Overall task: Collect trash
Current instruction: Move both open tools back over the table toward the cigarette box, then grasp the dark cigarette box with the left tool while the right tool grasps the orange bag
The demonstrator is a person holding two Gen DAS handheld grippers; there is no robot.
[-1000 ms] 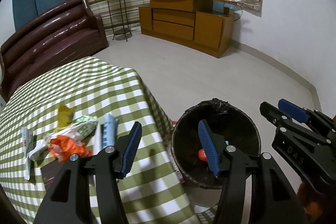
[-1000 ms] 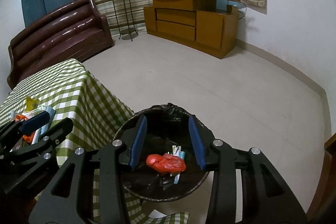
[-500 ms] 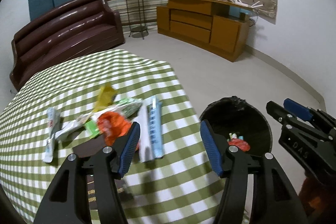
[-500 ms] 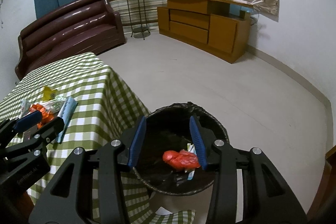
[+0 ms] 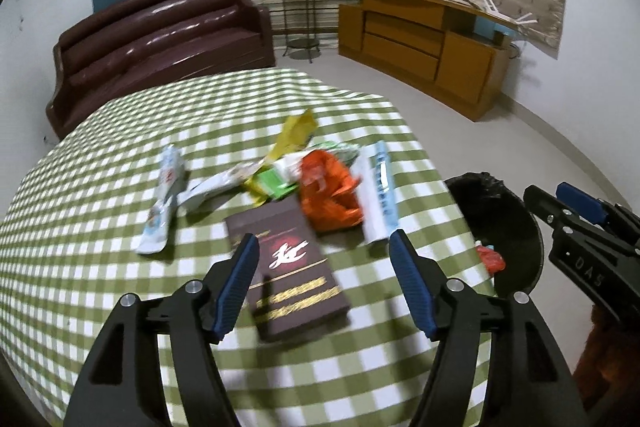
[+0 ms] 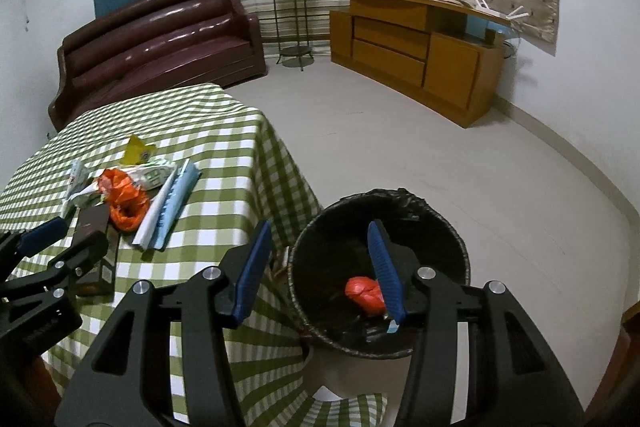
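Observation:
My left gripper [image 5: 325, 269] hangs over the green checked table [image 5: 120, 155], its jaws opening, nothing pressed between them. A dark brown box [image 5: 294, 267] lies on the cloth beneath them. Just beyond sit an orange plastic bag [image 5: 328, 187], a blue-and-white wrapper [image 5: 380, 193], a yellow wrapper [image 5: 297, 134] and white wrappers [image 5: 168, 203]. My right gripper [image 6: 320, 263] is open and empty above the left rim of the black bin [image 6: 460, 247]. A red bag [image 6: 362, 293] and some wrappers lie inside the bin.
The bin [image 5: 516, 227] stands on the floor by the table's right edge. A brown sofa [image 6: 160, 39] is behind the table, a wooden cabinet [image 6: 416, 55] by the far wall and a plant stand [image 6: 288, 11] between them. Pale floor lies beyond the bin.
The left gripper has swung left from above the bin to above the table's trash pile, and its jaws have widened. The right gripper has drifted left over the bin's rim, its jaws slightly wider.

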